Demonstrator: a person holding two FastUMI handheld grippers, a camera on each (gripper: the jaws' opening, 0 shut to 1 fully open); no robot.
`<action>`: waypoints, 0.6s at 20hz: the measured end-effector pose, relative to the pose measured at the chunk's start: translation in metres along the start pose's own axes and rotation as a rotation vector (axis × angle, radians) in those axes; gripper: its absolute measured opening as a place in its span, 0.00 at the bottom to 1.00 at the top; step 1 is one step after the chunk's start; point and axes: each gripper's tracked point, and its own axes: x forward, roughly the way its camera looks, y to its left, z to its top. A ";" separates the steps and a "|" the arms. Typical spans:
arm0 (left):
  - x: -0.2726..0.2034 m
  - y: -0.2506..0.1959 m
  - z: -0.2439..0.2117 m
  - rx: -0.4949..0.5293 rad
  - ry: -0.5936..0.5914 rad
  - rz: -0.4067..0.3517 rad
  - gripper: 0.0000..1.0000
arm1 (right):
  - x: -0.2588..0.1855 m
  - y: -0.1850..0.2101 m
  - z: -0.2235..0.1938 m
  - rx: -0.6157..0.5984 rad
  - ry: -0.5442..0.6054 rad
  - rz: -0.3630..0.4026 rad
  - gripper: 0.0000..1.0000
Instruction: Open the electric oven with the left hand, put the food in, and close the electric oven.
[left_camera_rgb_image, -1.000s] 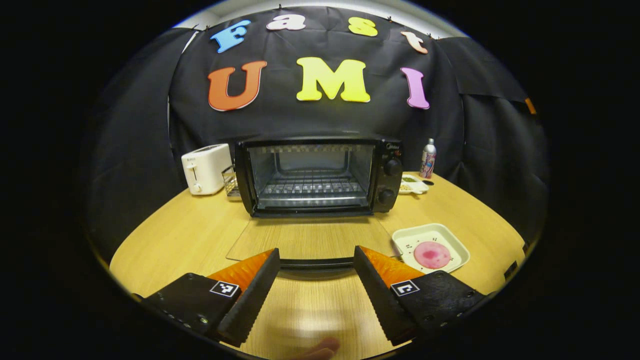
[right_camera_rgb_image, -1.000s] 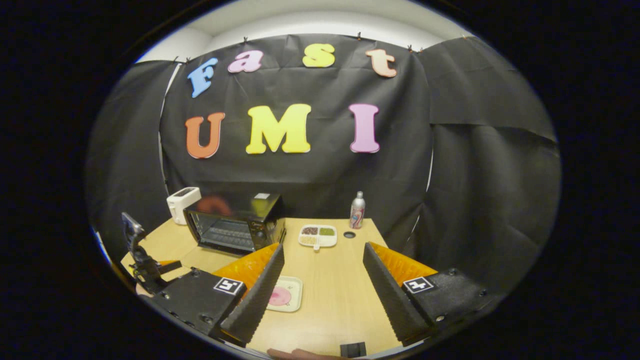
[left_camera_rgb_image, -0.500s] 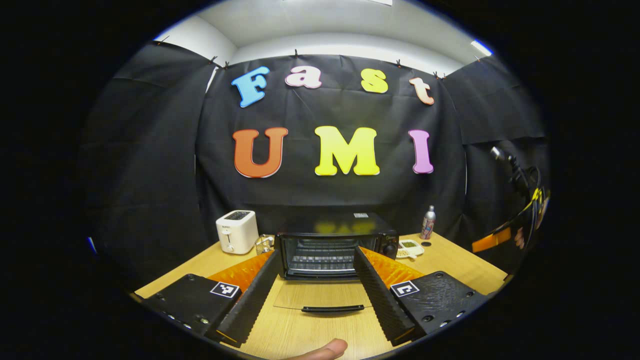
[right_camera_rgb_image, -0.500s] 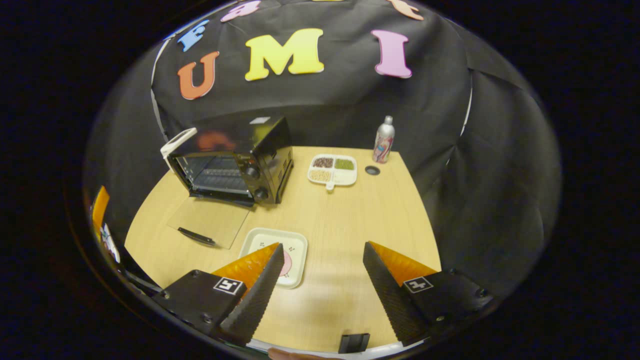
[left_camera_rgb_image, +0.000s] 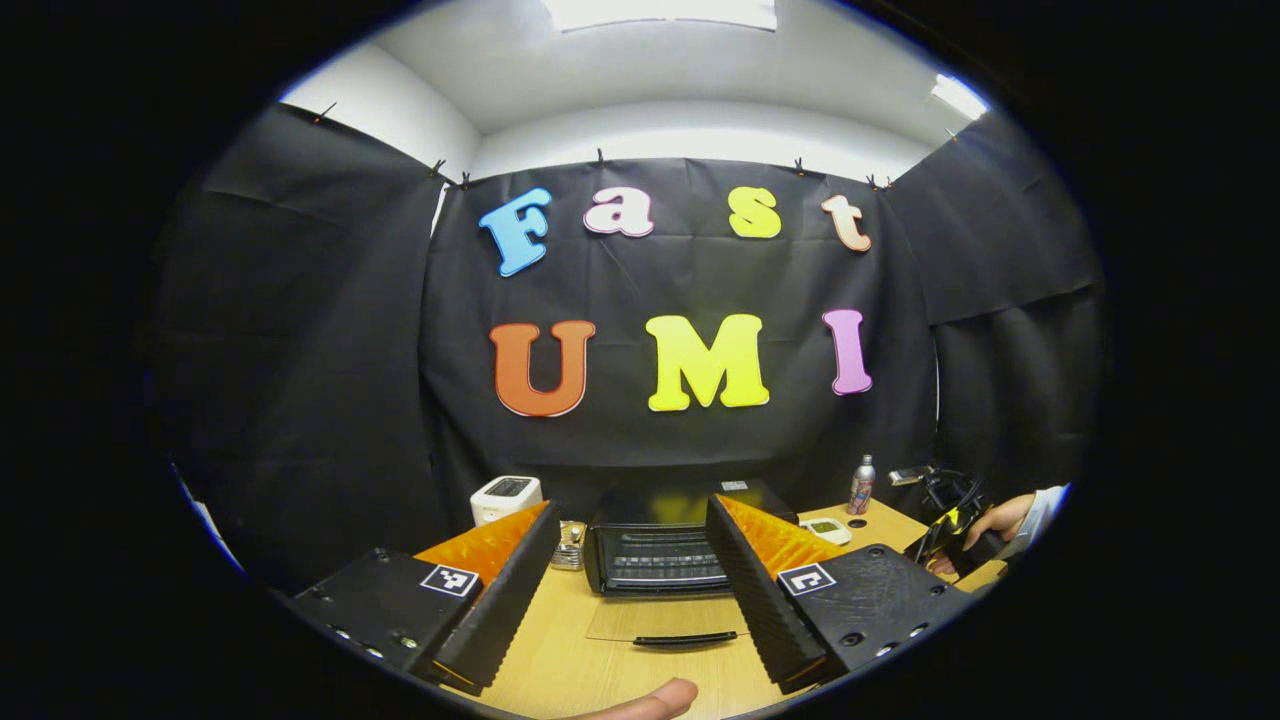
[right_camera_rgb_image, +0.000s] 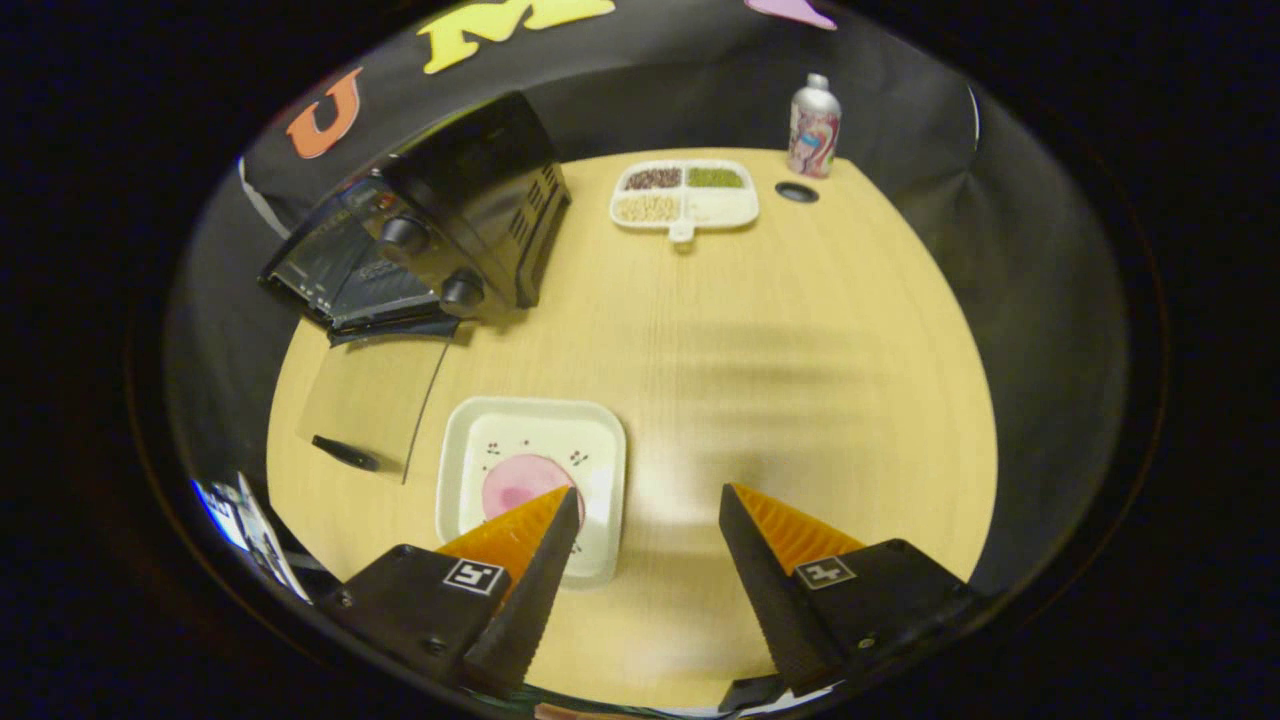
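Note:
The black electric oven stands at the back of the wooden table with its glass door folded down flat, handle nearest me. My left gripper is open and empty, held back from the door and well above the table. In the right gripper view the oven and its lowered door lie at the upper left. A round pink piece of food rests on a white square plate. My right gripper hangs open above the plate's right edge, holding nothing.
A white toaster stands left of the oven. A divided snack tray, a black cap and a silver bottle sit at the table's far side. A hand and sleeve show at the right.
My left gripper has drawn back and up from the opened oven door. My right gripper has tipped downward and come in over the plate with the pink food.

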 end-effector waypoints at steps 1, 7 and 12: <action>-0.002 -0.002 0.001 -0.002 -0.002 -0.002 0.93 | 0.010 0.004 -0.003 0.013 0.036 0.023 0.83; -0.001 0.001 -0.008 -0.009 0.022 0.017 0.93 | 0.036 0.019 -0.007 0.038 0.153 0.106 0.39; 0.009 0.002 -0.024 0.021 0.069 0.047 0.93 | 0.042 0.021 -0.009 0.037 0.234 0.192 0.01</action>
